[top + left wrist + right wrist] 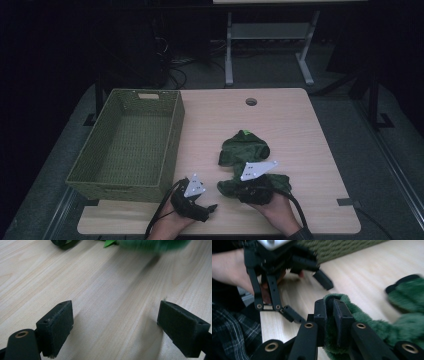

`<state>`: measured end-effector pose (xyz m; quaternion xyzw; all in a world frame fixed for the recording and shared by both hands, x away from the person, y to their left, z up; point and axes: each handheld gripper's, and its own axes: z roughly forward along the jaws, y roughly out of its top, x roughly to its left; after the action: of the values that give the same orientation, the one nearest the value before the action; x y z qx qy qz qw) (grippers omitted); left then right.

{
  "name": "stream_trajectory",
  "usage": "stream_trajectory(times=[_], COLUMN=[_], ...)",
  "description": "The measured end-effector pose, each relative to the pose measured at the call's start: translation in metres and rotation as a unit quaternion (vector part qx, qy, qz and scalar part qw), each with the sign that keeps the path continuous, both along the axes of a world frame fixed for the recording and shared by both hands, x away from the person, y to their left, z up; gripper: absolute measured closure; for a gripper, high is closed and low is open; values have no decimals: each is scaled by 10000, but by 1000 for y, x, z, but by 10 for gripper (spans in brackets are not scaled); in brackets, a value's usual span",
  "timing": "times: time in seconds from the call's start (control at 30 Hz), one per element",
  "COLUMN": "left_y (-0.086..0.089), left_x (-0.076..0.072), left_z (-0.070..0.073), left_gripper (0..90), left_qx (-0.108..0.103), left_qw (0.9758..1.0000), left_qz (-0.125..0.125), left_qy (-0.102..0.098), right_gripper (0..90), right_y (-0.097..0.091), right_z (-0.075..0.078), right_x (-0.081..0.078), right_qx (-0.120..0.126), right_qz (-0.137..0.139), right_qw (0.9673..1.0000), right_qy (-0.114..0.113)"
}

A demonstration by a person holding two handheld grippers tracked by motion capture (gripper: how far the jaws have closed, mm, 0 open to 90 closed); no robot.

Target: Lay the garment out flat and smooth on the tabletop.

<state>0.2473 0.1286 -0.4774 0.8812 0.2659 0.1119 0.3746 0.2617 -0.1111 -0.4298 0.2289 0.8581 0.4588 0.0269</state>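
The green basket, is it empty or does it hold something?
Empty: the high view shows the bare woven bottom of the basket; the green cloth lies on the table.

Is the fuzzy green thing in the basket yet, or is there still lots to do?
Not yet. The basket holds nothing so far. What's done: the right gripper has pinched an edge of the green fuzzy cloth. The rest of it lies on the table. The left gripper waits open. Probably lifting it over comes next.

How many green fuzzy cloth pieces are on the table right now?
2. One green cloth lies mid-table; the other cloth, nearer the front edge, is pinched in the right gripper. Folds may hide more.
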Motion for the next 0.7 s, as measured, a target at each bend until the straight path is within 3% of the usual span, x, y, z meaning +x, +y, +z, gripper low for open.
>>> stream_trajectory(times=[0.3, 0.6, 0.7], left_y=[0, 0, 0], left_x=[0, 1, 1], left_z=[0, 0, 0], left_gripper=[127, 128, 127], left_qx=[-7, -11, -11], left_qw=[10000, 10000, 10000], left_qz=[-6, -4, -4], left_qy=[-2, -1, -1], right_gripper=[808, 801, 795], right_y=[-33, -66, -80], right_z=[16, 24, 22], right_x=[5, 13, 16], right_qx=[401, 481, 364], right_qz=[-443, -994, -1263], right_qw=[9980, 9932, 9906], right_qy=[-220, -363, -369])
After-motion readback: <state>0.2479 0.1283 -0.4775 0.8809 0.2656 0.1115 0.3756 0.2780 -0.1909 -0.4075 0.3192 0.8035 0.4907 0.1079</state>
